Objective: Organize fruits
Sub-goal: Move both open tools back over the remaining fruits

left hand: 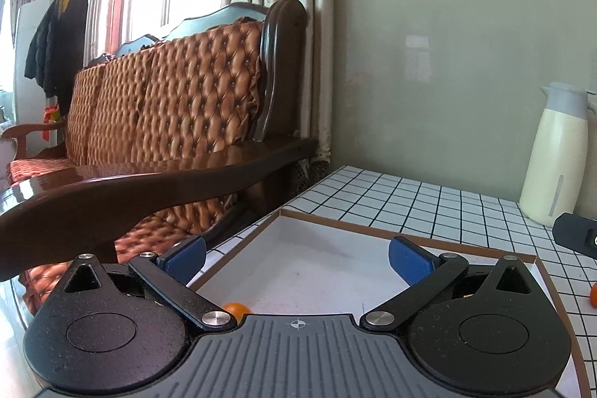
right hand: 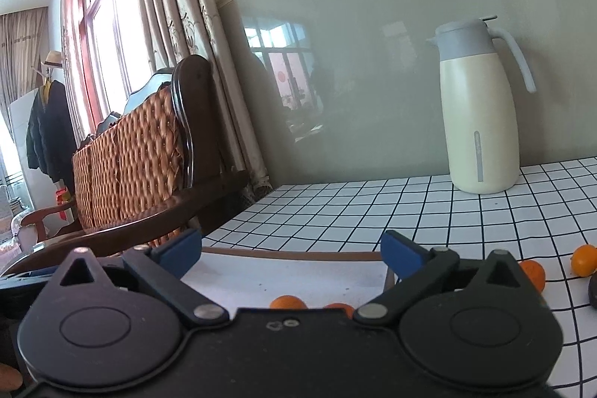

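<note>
A dark wooden sofa with tufted orange-brown cushions (left hand: pixel 168 99) stands beside the white, black-gridded tiled tabletop (left hand: pixel 410 204), where a cream thermos jug with a grey lid and handle (right hand: pixel 479 114) sits near the wall. On the tabletop lies a shallow white tray with a brown rim (left hand: pixel 317 260); both the left gripper (left hand: pixel 296 258) and the right gripper (right hand: pixel 291 252) hang over it, blue pads spread wide, holding nothing. Small round orange fruits lie inside the tray (right hand: pixel 287 302), and others (right hand: pixel 584 260) rest on the tiles just right of it.

White tabletop with black grid lines (right hand: pixel 335 211): cream thermos jug (right hand: pixel 481 122) upper right, brown-rimmed white shallow tray (left hand: pixel 373 222) bottom center, small orange fruits (right hand: pixel 584 260) at right edge.
</note>
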